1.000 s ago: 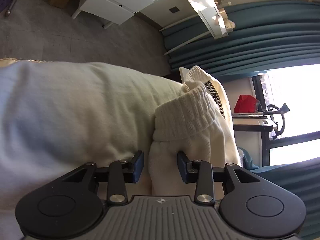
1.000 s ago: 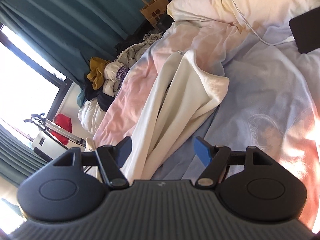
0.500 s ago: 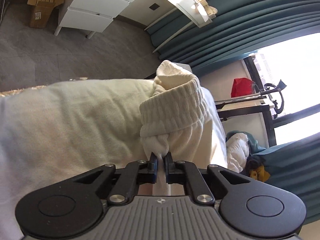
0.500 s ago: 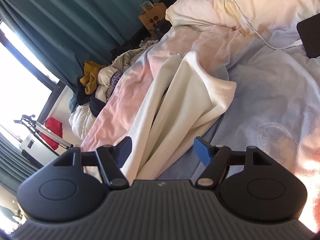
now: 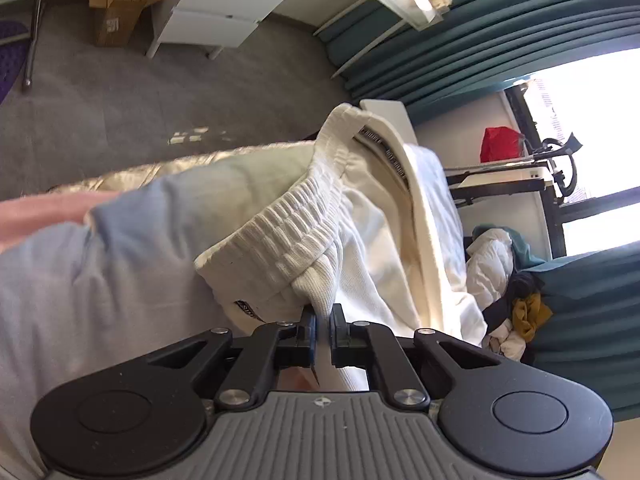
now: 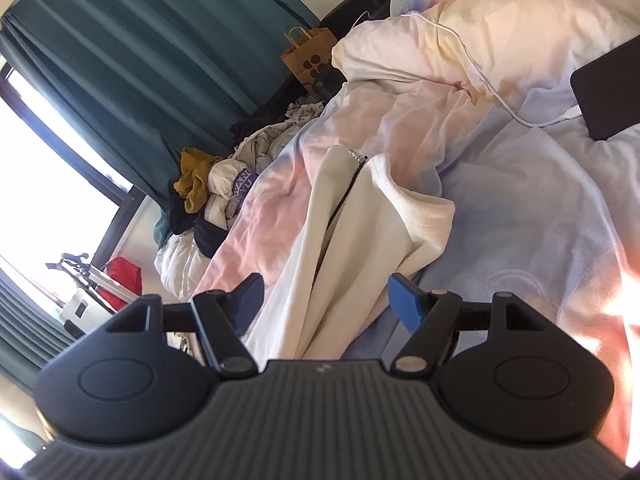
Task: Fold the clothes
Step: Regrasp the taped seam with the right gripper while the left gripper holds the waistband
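Note:
A cream-white zip jacket with a ribbed hem lies on the pastel bed cover. My left gripper is shut on a fold of the ribbed hem and holds it up off the bed. In the right wrist view the same jacket stretches away over the bed cover, its zipper showing. My right gripper is open and empty, just above the near end of the jacket.
A pile of other clothes lies at the bed's far side by the teal curtains. A dark tablet with a white cable lies on the bed. White drawers and a cardboard box stand on the floor.
My left gripper closed on the jacket's ribbed hem and lifted it, pulling it sideways over the bed. My right gripper stayed open and shifted slightly forward over the jacket.

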Demonstrator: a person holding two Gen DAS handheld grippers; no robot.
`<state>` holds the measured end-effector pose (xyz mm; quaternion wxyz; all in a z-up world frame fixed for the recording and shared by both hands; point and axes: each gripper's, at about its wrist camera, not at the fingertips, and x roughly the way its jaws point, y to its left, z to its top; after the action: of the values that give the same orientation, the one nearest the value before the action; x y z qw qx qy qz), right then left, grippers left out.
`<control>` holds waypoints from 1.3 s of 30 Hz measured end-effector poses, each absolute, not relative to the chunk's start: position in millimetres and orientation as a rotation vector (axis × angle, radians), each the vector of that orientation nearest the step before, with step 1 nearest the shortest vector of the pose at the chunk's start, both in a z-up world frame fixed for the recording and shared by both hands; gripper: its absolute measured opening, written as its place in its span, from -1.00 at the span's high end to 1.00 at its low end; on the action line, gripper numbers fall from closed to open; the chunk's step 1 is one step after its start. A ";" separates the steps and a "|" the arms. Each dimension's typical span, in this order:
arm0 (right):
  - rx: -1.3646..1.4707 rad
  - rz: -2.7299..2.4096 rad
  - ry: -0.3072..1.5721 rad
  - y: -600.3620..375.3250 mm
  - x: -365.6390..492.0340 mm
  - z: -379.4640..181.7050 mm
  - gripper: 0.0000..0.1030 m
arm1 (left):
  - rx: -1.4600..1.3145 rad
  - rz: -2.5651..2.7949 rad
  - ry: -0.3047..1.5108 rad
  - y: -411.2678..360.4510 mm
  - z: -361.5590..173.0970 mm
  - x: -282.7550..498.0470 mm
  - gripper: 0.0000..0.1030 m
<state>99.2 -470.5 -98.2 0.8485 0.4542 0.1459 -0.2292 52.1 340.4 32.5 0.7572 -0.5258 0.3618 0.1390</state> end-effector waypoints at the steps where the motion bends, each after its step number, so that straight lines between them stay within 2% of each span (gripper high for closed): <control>1: 0.963 -0.481 0.313 -471.4 99.8 -99.5 -0.39 | -1.159 0.289 0.802 343.4 19.7 47.5 0.86; 4: 0.982 -0.448 0.336 -472.5 103.3 -103.5 -0.39 | -1.143 0.249 0.789 342.8 9.5 38.4 0.79; 6: 0.984 -0.417 0.348 -471.9 106.5 -104.7 -0.39 | -1.124 0.230 0.779 338.9 9.6 31.8 0.67; 8: 0.985 -0.377 0.354 -470.5 110.5 -105.2 -0.38 | -1.094 0.222 0.769 331.0 17.0 24.7 0.35; 12: 1.012 -0.302 0.346 -469.6 121.2 -105.5 -0.38 | -1.087 0.195 0.763 309.9 22.3 12.8 0.11; 14: 1.051 -0.261 0.363 -471.6 126.8 -103.6 -0.36 | -1.112 0.175 0.768 296.5 19.8 8.2 -0.09; 18: 1.144 -0.156 0.396 -486.6 138.7 -91.9 -0.37 | -1.108 0.122 0.839 268.5 0.0 17.2 -0.09; 25: 0.966 -0.317 0.472 -531.5 193.6 -94.5 -0.36 | -1.187 0.185 0.860 256.6 -51.6 48.3 -0.07; 28: 0.853 -0.352 0.491 -551.2 227.7 -101.4 -0.05 | -1.201 0.175 0.854 257.6 -62.6 57.5 -0.06; 30: 0.815 -0.357 0.497 -554.7 238.1 -96.6 0.06 | -1.228 0.155 0.835 258.6 -69.2 61.1 0.06; 32: 0.805 -0.361 0.496 -555.0 243.7 -88.4 0.10 | -1.238 0.144 0.826 259.0 -72.5 65.2 0.34; 33: 0.799 -0.363 0.495 -555.1 246.5 -84.4 0.18 | -1.243 0.138 0.822 259.2 -74.1 67.3 0.40; 34: 0.794 -0.365 0.495 -555.3 249.4 -80.3 0.34 | -1.247 0.132 0.818 259.4 -75.6 69.4 0.46; 36: 0.784 -0.369 0.493 -555.6 255.0 -72.2 0.55 | -1.250 0.121 0.809 259.8 -77.0 72.5 0.58; 37: 0.779 -0.371 0.493 -555.7 257.8 -68.1 0.72 | -1.235 0.112 0.804 260.4 -75.6 73.3 0.65; 39: 0.768 -0.375 0.492 -556.0 263.4 -60.0 0.83 | -1.202 0.094 0.793 261.5 -72.7 75.0 0.74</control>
<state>263.4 -556.0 -60.0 0.8809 0.3687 0.2360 -0.1802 75.0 261.5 -72.7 0.7507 -0.5503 0.3630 0.0432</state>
